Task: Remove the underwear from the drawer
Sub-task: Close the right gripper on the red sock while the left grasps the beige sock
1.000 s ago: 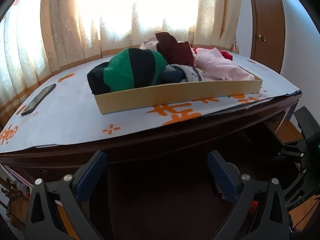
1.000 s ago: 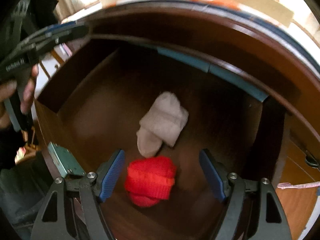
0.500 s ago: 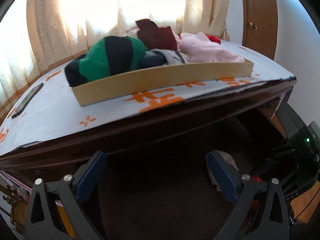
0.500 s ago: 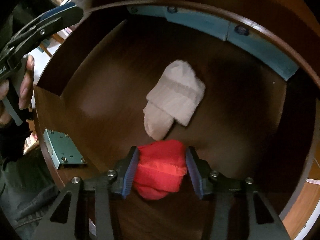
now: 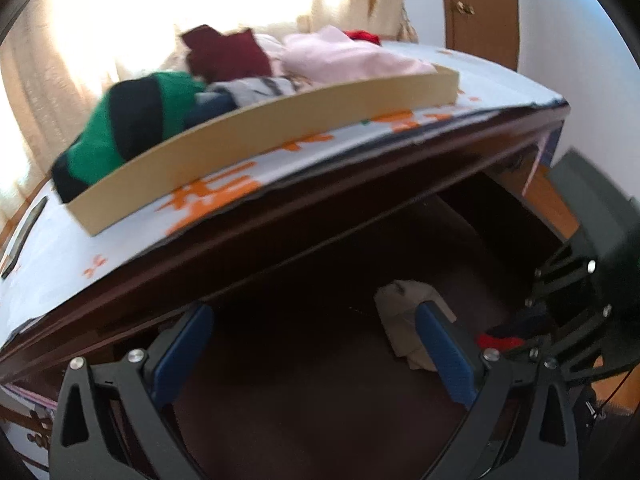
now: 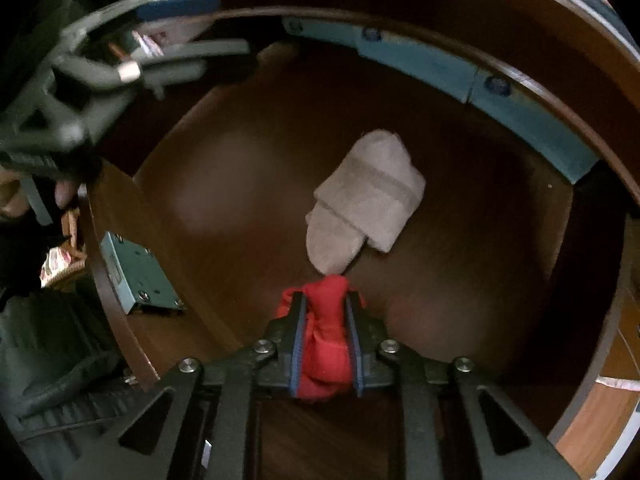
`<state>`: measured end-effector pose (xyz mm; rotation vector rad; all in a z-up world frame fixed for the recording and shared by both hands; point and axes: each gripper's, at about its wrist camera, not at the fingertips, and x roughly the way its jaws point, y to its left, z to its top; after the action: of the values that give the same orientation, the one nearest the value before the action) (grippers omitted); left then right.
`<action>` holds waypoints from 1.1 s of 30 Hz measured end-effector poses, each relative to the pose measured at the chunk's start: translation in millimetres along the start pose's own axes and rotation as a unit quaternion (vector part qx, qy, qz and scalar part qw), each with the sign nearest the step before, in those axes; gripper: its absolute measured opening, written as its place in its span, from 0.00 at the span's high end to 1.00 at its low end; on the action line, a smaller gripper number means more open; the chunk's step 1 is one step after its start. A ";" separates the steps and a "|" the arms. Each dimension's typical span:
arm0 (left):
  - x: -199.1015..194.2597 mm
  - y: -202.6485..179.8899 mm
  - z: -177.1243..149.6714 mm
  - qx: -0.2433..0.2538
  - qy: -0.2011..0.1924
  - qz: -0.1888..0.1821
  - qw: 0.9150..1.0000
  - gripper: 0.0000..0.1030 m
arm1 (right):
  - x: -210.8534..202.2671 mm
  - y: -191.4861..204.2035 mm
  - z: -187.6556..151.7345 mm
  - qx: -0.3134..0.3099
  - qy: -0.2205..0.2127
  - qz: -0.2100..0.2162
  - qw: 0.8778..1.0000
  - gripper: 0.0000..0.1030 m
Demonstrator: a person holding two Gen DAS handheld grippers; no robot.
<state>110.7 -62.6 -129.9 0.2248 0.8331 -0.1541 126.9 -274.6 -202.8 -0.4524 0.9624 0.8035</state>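
Observation:
The open dark wooden drawer (image 6: 224,184) holds two folded pieces of underwear. My right gripper (image 6: 326,300) is shut on the red underwear (image 6: 326,340) near the drawer's front. A beige folded underwear (image 6: 368,204) lies just beyond it on the drawer floor. In the left wrist view the beige underwear (image 5: 404,308) lies by the right finger and the red underwear (image 5: 498,342) shows at the right. My left gripper (image 5: 316,328) is open and empty over the drawer's left part.
On the desk top a cardboard tray (image 5: 280,132) holds several folded clothes (image 5: 132,124). A phone (image 5: 24,228) lies at the far left. A door (image 5: 480,8) stands at the back right. A metal lock plate (image 6: 136,272) sits on the drawer front.
My right gripper has closed fully on the red underwear. My left gripper has tilted down and moved in over the drawer, so the beige underwear now shows.

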 end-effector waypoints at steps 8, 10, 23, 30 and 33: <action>24.7 -31.1 10.3 0.052 0.042 -0.019 0.998 0.01 | -19.9 -31.3 -8.8 0.044 -0.045 -0.018 0.998 0.80; 32.6 -39.8 12.1 0.066 0.057 -0.024 0.996 0.01 | -19.6 -33.1 -12.1 0.055 -0.051 -0.021 0.997 0.80; 76.3 -65.6 23.2 0.121 0.140 -0.047 0.982 0.05 | -24.5 -41.0 -17.0 0.064 -0.058 -0.023 0.996 0.80; 91.6 -80.5 25.5 0.146 0.171 -0.063 0.972 0.25 | -27.1 -49.2 -15.9 0.067 -0.063 -0.024 0.995 0.80; 102.2 -88.9 29.1 0.146 0.192 -0.092 0.966 0.56 | -27.7 -49.8 -15.5 0.067 -0.063 -0.023 0.995 0.80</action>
<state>179.4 -160.7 -199.4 0.4646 1.2176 -0.4194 148.0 -327.5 -187.1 -0.3026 0.8792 0.7116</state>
